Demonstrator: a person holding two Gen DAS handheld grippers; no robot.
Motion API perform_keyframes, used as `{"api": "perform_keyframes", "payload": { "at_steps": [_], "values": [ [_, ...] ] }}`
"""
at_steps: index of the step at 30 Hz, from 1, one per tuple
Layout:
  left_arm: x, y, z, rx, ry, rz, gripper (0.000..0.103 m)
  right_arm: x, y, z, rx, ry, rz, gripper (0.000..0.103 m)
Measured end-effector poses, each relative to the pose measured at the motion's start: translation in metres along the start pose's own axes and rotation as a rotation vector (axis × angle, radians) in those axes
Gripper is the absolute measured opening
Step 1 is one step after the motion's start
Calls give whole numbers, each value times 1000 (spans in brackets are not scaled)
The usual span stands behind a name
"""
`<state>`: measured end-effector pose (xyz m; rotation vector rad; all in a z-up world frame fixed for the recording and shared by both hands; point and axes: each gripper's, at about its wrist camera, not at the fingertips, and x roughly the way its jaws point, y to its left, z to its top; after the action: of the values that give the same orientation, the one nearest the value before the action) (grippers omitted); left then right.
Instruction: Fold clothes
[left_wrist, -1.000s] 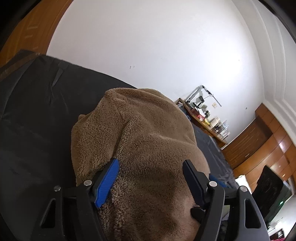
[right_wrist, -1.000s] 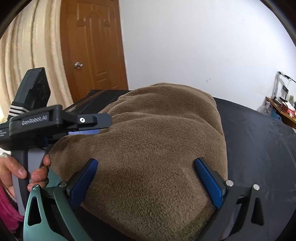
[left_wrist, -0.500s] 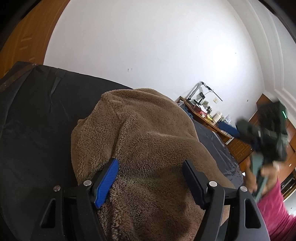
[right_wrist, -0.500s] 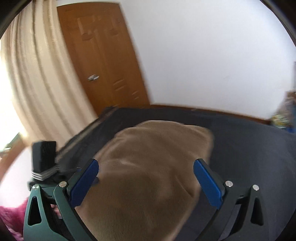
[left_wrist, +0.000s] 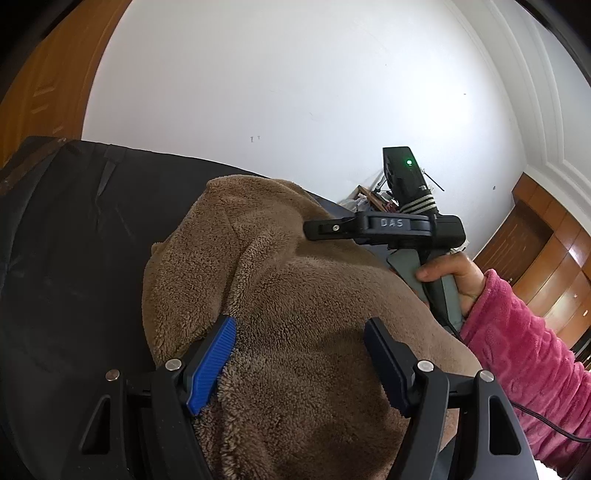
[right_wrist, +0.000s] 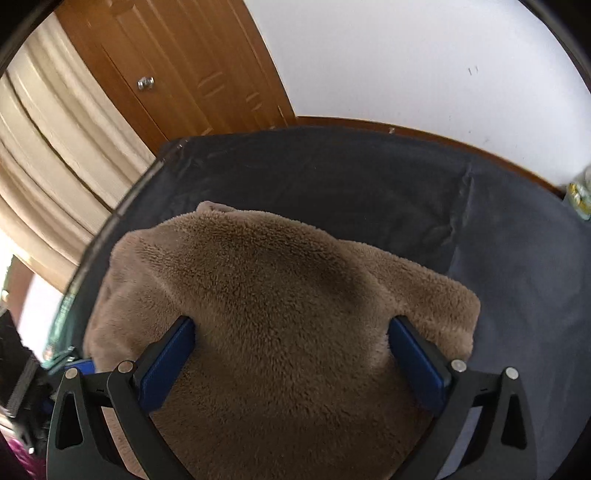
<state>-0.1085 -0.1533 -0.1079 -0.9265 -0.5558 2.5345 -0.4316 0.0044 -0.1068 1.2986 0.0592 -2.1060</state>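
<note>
A brown fleece garment (left_wrist: 280, 280) lies bunched in a thick folded heap on the black cloth-covered table (left_wrist: 74, 240). My left gripper (left_wrist: 300, 322) is open, its blue-padded fingers (left_wrist: 214, 362) resting low over the near end of the fleece. In the right wrist view the same garment (right_wrist: 266, 280) fills the middle. My right gripper (right_wrist: 291, 323) is open just above it, with fleece bulging up between the wide-set fingers. The left wrist view shows the right gripper's black body (left_wrist: 391, 225) over the far right side of the heap, held by a hand (left_wrist: 450, 269) in a pink sleeve.
Black cloth (right_wrist: 369, 177) stretches beyond the garment to the table's far edge. A wooden door (right_wrist: 177, 74) and cream curtain (right_wrist: 55, 147) stand behind at the left. Wooden cabinets (left_wrist: 546, 266) and a cluttered desk (left_wrist: 365, 199) are at the right.
The right gripper swung across and tipped downward over the garment, coming into the left wrist view at the right. The left gripper stayed over the near end, still open.
</note>
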Motion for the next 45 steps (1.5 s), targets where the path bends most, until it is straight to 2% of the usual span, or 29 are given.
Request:
{"api": "perform_keyframes", "payload": {
  "at_steps": [6, 10, 14, 18, 21, 24, 27, 32, 36, 39, 42, 45],
  "values": [
    [-8, 2, -2, 5, -5, -5, 75, -8, 10, -3, -11, -23, -58, 103],
    [-9, 6, 0, -8, -4, -12, 75, -58, 27, -24, 10, -136, -55, 103],
    [-12, 7, 0, -16, -3, -13, 75, -109, 59, -73, -84, -227, -48, 103],
    [-15, 10, 0, -25, -3, -20, 75, -117, 103, -127, -224, -222, -48, 103],
    [-16, 10, -1, -16, -2, -17, 75, -105, 127, -173, -307, -151, -87, 103],
    [-15, 8, -2, 3, 0, -10, 75, -84, 133, -193, -304, -96, -209, 103],
    [-16, 8, -2, 17, 2, -2, 75, -77, 125, -206, -265, -86, -235, 103],
    [-17, 10, -3, 21, 5, -5, 75, -83, 117, -215, -188, -102, -184, 103],
    [-19, 11, -2, 5, 16, -41, 75, -82, 95, -219, -43, -72, -39, 103],
    [-26, 19, 4, -59, 22, -108, 75, -94, 74, -217, 66, -139, 45, 103],
    [-42, 36, 11, -170, 24, -174, 77, -112, 60, -215, 135, -215, 113, 103],
    [-57, 57, 16, -265, 10, -179, 78, -123, 48, -208, 187, -258, 169, 103]
  ]
}}
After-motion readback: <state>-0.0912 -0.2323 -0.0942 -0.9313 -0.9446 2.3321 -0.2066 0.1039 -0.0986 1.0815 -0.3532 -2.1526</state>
